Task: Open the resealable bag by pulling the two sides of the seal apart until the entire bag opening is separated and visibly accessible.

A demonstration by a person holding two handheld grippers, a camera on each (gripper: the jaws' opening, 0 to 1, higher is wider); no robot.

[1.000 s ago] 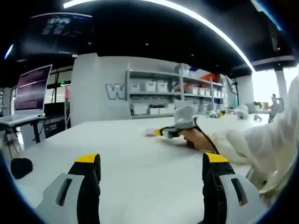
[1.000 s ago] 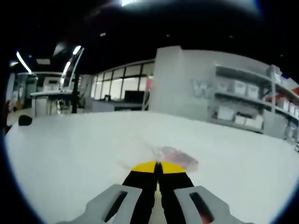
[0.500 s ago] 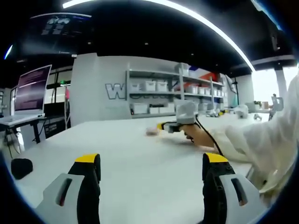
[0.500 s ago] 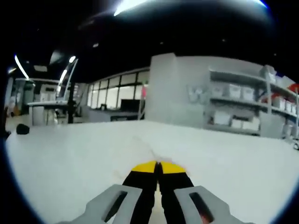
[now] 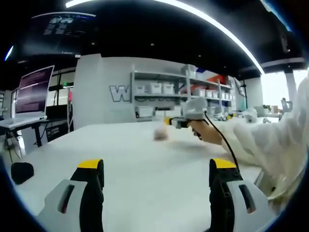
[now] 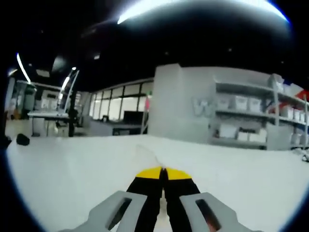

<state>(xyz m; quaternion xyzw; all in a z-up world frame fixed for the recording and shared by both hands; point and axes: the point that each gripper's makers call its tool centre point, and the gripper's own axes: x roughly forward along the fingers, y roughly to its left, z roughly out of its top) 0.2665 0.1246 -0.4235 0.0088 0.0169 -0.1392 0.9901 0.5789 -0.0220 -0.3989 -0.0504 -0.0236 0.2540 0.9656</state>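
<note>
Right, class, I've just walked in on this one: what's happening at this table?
A person is working with a handheld gripper in each hand over a white table. The right gripper has its jaws shut on a small resealable bag, which hangs clear of the table. The left gripper waits low over the table with its jaws wide open, holding nothing. The bag's seal has not been pulled apart yet, as far as the blurred view shows.

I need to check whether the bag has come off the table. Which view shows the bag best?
The left gripper view: the bag hangs, blurred, from the right gripper, above the table. In the right gripper view the shut right gripper hides nearly all of it; only a faint clear edge shows beyond the tips.
</note>
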